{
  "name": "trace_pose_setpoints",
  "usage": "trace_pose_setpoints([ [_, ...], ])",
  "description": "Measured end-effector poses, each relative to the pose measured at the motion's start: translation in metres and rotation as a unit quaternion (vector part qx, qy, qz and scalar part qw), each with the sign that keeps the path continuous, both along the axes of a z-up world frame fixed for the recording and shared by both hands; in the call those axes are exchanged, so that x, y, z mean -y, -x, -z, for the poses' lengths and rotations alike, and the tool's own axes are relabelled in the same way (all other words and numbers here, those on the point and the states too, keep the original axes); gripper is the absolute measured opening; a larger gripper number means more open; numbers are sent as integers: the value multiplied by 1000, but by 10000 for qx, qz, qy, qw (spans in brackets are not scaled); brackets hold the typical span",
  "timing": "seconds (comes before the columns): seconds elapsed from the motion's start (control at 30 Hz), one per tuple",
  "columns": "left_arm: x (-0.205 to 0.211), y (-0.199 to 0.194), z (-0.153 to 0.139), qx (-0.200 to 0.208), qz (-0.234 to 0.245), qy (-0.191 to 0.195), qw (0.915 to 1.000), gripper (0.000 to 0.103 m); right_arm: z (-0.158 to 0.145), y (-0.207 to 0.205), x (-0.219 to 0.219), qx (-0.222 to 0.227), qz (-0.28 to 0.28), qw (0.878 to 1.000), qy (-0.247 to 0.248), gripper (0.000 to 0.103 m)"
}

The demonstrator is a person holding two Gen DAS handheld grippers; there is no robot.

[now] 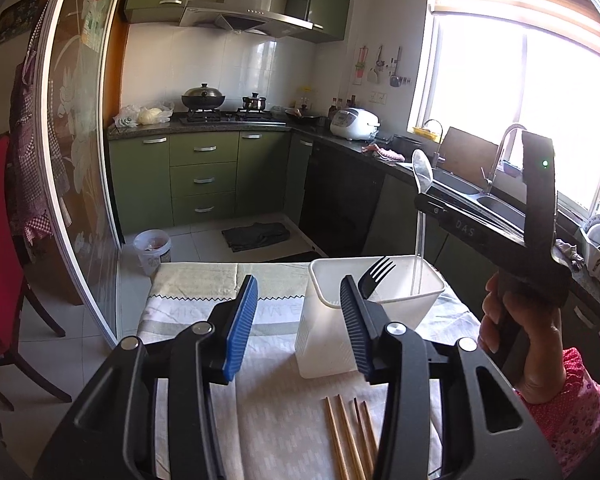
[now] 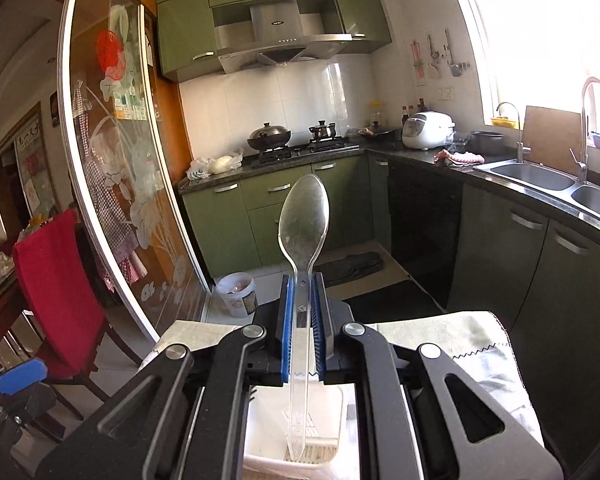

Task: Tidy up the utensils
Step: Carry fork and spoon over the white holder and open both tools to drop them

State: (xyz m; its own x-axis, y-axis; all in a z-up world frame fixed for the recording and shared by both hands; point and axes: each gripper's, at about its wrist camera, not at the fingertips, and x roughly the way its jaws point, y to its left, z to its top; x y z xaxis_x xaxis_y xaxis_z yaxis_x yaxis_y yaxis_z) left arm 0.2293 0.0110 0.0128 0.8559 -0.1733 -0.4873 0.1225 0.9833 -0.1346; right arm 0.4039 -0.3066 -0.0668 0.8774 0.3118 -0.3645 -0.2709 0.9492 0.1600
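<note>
A white plastic holder [image 1: 332, 344] stands on the clothed table with a black fork [image 1: 374, 276] in it. My left gripper [image 1: 300, 300] is open and empty, low in front of the holder. My right gripper [image 2: 302, 300] is shut on a clear plastic spoon [image 2: 304, 216], bowl up. The spoon's handle tip hangs inside the holder [image 2: 268, 432]. In the left wrist view the spoon [image 1: 422, 172] stands upright over the holder's right side, held by the right gripper [image 1: 432, 204]. Several wooden chopsticks [image 1: 348, 436] lie on the cloth near me.
The table has a pale patterned cloth [image 1: 268, 416]. A red-draped chair [image 2: 56, 280] stands at the left by a glass sliding door [image 1: 80, 152]. A white bucket [image 1: 153, 250] and a dark mat [image 1: 256, 236] are on the kitchen floor. Counter and sink [image 2: 540, 176] run along the right.
</note>
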Motion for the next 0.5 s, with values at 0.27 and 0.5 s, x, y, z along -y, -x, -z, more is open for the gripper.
trace_pose_setpoints([
  [0.27, 13, -10, 22, -791, 147, -54, 9967, 45, 10, 29, 14, -30, -89, 9999, 114, 15],
  [0.5, 36, -22, 80, -2299, 253, -621, 9709, 48, 12, 80, 52, -253, -199, 9995, -9, 25],
])
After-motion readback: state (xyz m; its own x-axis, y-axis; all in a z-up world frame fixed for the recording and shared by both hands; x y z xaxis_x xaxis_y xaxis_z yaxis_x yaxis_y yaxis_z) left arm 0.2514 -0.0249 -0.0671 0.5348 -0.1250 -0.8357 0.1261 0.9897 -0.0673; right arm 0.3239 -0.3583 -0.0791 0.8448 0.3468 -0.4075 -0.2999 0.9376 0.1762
